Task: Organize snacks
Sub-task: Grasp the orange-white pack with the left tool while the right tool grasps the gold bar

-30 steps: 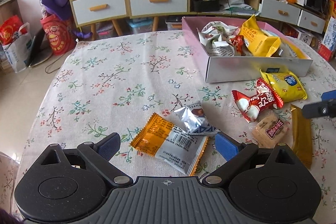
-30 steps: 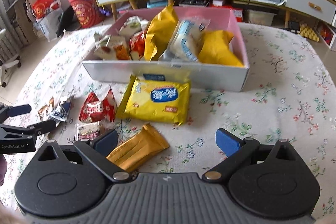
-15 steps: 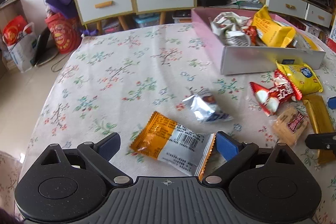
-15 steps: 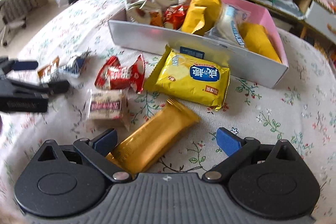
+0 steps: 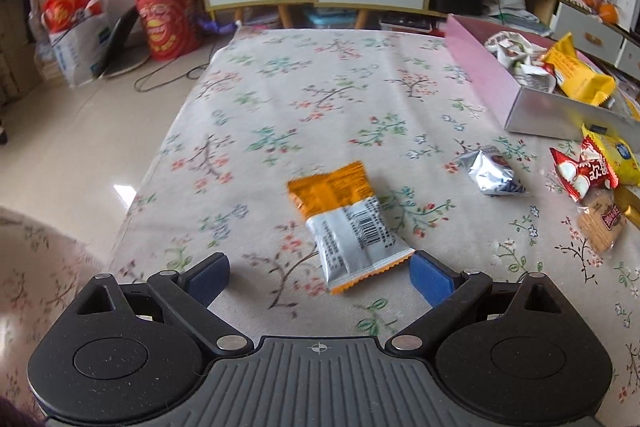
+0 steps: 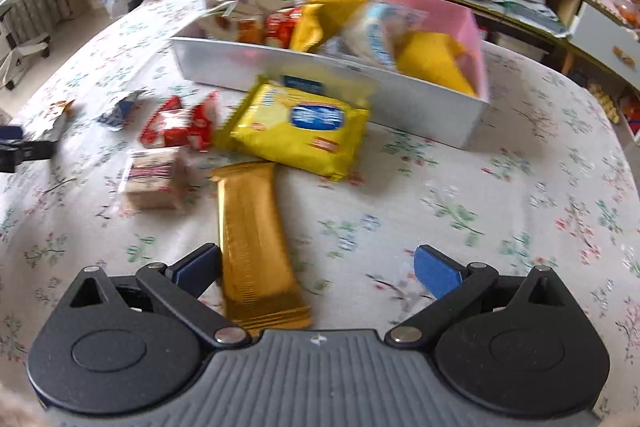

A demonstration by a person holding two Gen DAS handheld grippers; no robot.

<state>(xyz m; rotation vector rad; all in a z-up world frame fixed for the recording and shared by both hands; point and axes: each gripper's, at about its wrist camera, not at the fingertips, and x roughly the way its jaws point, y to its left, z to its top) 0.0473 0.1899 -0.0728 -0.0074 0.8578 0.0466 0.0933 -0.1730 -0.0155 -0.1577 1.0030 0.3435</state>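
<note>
Snack box [image 6: 320,99]: pink inside, grey front wall, already part-filled with packets. It serves as landmark for all that follows.

Gold bar [image 6: 252,239]: lies on the tabletop [image 6: 500,227] in front of the box's front wall, nearer the camera than the yellow packet [image 6: 300,135], which sits just before that wall. The bar's long axis runs nearly straight away from the right gripper [image 6: 316,267], its far end pointing toward the box. Its near end sits between the jaws but off-centre, hard against the left pad, with a wide gap to the right pad. Jaws spread wide, holding nothing.

Orange-and-white packet [image 5: 348,223]: well to the left of the box on the open cloth. Its long axis is tilted, orange end away; its white crimped end lies just beside the right pad of the left gripper [image 5: 320,275]. Jaws wide open, empty.

Judgement: the right hand is nearer the gold bar, the left nearer the orange packet. The right gripper needs a sideways shift to centre the bar across its short axis before closing.

Also loose before the box: red candy [image 6: 180,127], biscuit pack [image 6: 154,183], silver wrapper [image 5: 490,171].
</note>
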